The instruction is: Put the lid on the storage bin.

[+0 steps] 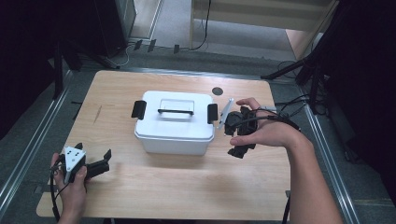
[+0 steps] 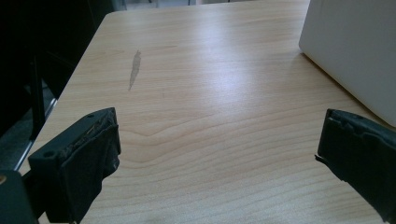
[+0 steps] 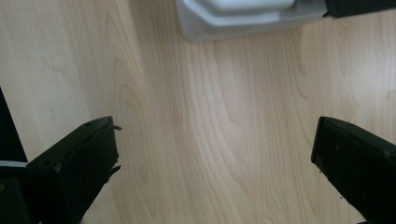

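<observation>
Box [image 1: 175,123] handle [image 1: 175,111], perhaps black, from above.

Wooden table [image 1: 140,196], grey smear [image 1: 97,114] left of centre, dark round disc [image 1: 217,91] near far edge.

We see a light wooden counter [image 1: 187,186] with rounded corners and pale grain. A white lidded box [image 1: 175,122] stands on it near the middle, between our two tongs: just beside the right tongs [image 1: 239,133] and well apart from the left tongs [image 1: 95,161], which hover at the near left corner. A small dark round disc [image 1: 217,91] sits in the surface beyond the right tongs. A grey smear [image 2: 135,69] marks the wood ahead of the left tongs.
</observation>
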Motion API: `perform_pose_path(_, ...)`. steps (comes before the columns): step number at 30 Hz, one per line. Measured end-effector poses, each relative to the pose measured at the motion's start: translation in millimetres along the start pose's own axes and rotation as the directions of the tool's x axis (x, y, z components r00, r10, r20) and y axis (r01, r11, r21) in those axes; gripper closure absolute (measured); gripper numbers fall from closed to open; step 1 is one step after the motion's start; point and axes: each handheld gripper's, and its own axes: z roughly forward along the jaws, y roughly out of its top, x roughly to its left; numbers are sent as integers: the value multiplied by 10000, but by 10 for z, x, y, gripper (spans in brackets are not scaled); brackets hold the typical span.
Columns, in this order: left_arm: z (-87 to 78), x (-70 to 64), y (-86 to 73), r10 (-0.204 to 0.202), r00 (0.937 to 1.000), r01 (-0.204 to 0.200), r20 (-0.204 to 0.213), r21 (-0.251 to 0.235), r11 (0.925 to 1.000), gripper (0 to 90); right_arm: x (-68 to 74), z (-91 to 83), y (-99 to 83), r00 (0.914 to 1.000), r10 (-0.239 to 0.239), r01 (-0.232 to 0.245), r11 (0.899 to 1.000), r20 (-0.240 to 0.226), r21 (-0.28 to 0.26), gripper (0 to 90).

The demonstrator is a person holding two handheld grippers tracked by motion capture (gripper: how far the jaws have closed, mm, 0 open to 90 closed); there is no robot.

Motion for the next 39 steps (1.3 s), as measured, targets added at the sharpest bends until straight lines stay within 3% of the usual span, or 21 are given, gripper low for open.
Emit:
perform_pose_path(10,-1,-2,0,21,10000,-21,3,9,10000,0,112,135,-212,9991,433,-434,9989,-47,-189,4)
perform_pose_path(22,-1,-1,0,19,10000,-19,5,25,10000,0,234,329,-512,9946,1035,-1034,9902,-32,-939,4)
perform_pose_path(30,0,-1,0,16,10000,-16,-1,30,10000,0,326,491,-747,9847,1741,-1710,9740,81,-1487,4)
perform_pose_path(39,-2,-5,2,69,10000,-69,-10,62,10000,0,418,630,-996,9663,2563,-2436,9406,241,-2366,4)
